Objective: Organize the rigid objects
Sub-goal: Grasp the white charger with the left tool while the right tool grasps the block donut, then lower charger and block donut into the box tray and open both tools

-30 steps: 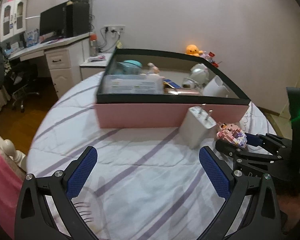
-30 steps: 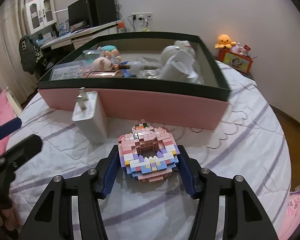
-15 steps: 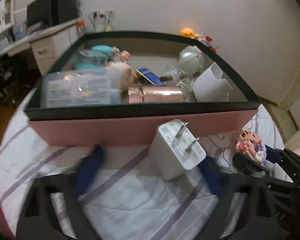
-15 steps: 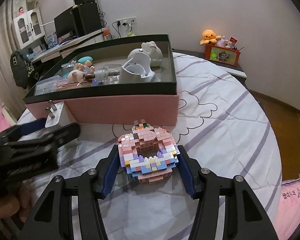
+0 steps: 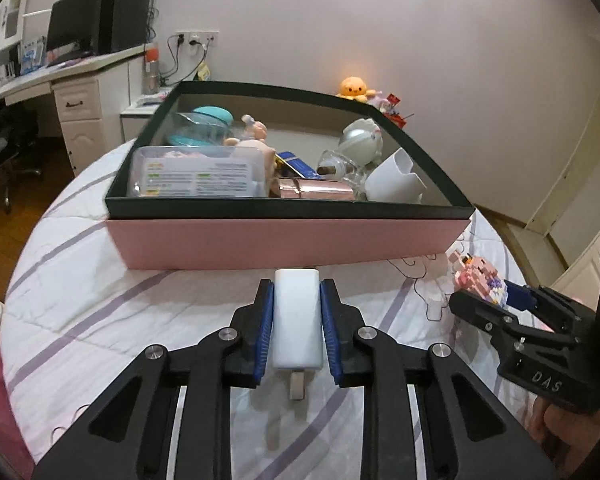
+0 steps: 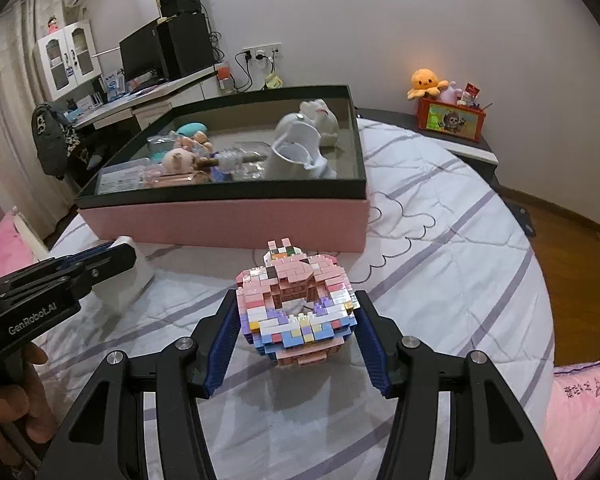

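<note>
We hold a gripper in each hand over a bed (image 5: 100, 312) covered with a white, purple-striped sheet. Our left gripper (image 5: 298, 328) has its blue pads (image 5: 265, 328) pressed on both long sides of a white charger (image 5: 298, 320), which lies flat between them with its metal prongs pointing back toward the camera. The charger sits low over the sheet, just in front of the box (image 5: 288, 240), a pink-walled box with a dark green rim.

Our right gripper (image 6: 296, 332) has its fingers narrowed around a pastel brick donut (image 6: 296, 304) built of pink, white, purple and blue blocks; both pads touch its sides. We cannot tell whether the donut rests on the sheet or is lifted just off it. It is near the box's front wall, to the right of the charger (image 6: 134, 276).

Inside the box we see a clear plastic case (image 5: 196, 176) at the front left, a teal container (image 5: 204, 128) behind it, a rose-gold tube (image 5: 320, 190) along the front wall, a white cup (image 5: 396, 178) tipped at the right, and a small glass bottle (image 5: 336, 164) beside it.

An orange plush octopus (image 6: 424, 82) sits on a red box (image 6: 452, 116) by the wall, well apart from the bed's centre.
</note>
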The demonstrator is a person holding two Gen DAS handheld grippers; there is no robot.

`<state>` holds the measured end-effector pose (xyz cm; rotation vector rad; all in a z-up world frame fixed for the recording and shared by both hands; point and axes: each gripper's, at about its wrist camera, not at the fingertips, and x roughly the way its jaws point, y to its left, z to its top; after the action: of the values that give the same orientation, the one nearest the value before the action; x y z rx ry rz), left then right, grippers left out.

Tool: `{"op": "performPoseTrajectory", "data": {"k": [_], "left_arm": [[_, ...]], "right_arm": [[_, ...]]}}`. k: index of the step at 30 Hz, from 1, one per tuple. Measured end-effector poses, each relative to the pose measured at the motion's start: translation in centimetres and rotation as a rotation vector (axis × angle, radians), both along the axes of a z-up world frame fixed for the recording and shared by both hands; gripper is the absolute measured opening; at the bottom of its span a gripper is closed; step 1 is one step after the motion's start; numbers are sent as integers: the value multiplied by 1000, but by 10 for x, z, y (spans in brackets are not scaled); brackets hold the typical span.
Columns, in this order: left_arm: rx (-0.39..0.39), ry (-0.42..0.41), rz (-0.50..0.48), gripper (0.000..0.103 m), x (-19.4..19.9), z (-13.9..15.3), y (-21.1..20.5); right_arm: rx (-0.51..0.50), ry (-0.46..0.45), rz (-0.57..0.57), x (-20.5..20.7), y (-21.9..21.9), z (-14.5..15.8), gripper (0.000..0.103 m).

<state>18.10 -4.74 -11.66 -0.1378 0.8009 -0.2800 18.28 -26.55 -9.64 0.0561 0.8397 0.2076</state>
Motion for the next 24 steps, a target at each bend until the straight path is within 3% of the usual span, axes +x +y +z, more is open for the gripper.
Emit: {"op": "performPoseTrajectory", "data": {"k": [10,24], "left_arm": [[-22,-36,-7,23,-15,16,11],[-27,-215,11,23,-13,94,30]], "right_arm": [[-13,-44,16,-11,12,24,56],[-27,-178,70,6,31,88,56]]}}
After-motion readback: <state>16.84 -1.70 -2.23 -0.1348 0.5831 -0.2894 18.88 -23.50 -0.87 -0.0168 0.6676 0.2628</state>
